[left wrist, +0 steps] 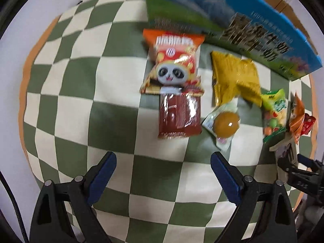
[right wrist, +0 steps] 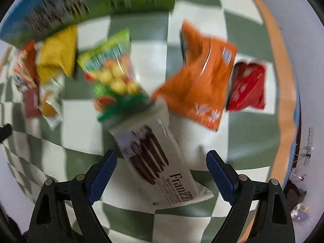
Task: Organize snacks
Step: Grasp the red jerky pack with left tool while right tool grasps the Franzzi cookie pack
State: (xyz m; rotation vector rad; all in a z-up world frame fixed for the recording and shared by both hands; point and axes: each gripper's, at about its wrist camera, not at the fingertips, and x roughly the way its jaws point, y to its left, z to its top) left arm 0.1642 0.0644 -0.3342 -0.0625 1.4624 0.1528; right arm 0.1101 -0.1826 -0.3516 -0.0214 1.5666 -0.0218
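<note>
Snack packets lie on a green and cream checked cloth [left wrist: 81, 101]. In the left wrist view my left gripper [left wrist: 163, 162] is open and empty, short of a panda packet [left wrist: 172, 62], a brown-red packet [left wrist: 179, 117], a yellow bag [left wrist: 235, 77] and a clear packet with a round cake [left wrist: 224, 124]. In the right wrist view my right gripper [right wrist: 162, 163] is open, its jaws either side of a white Franzzi wafer packet [right wrist: 162, 162] that lies on the cloth. Beyond it are a green sweets bag [right wrist: 113, 73], an orange bag [right wrist: 202, 85] and a red packet [right wrist: 248, 87].
A large blue and green carton [left wrist: 232, 24] stands at the back of the cloth, also in the right wrist view [right wrist: 81, 2]. The table's orange edge [right wrist: 281, 60] runs on the right. My right gripper shows at the left wrist view's right edge [left wrist: 297, 168].
</note>
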